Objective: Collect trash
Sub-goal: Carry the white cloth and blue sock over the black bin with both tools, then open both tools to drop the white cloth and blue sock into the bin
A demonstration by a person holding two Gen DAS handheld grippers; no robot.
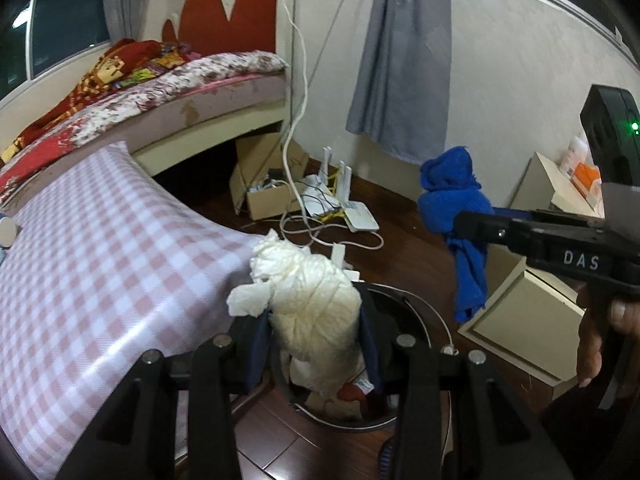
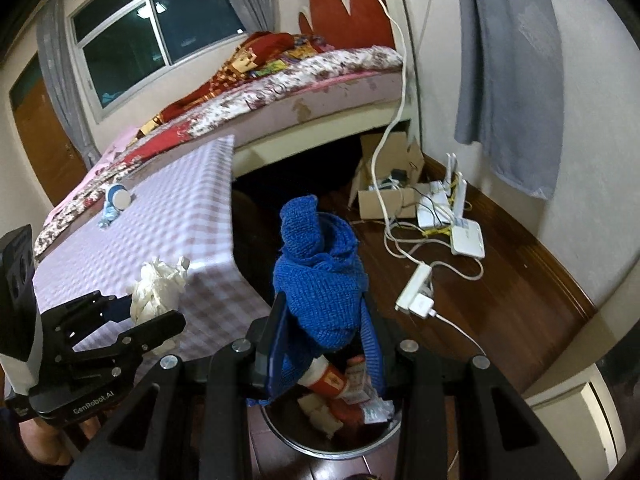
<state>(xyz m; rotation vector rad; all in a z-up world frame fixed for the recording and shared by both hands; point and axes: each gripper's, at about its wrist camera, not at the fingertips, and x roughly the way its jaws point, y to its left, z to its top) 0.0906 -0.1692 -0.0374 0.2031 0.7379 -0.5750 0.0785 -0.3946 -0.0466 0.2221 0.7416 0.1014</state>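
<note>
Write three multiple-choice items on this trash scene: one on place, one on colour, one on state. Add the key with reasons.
1. Where is the trash bin?
A. on the bed
B. on the floor below both tongs
C. on the checked table

2. What colour is the cloth in the right tongs?
A. blue
B. red
C. grey

3. The left tongs are
A. empty
B. out of view
C. shut on the white paper wad

Key: B, its rim shows on the wood floor; A, blue knit; C, fingers press the wad.

Both wrist views look down, close over the bin (image 1: 416, 312).
</note>
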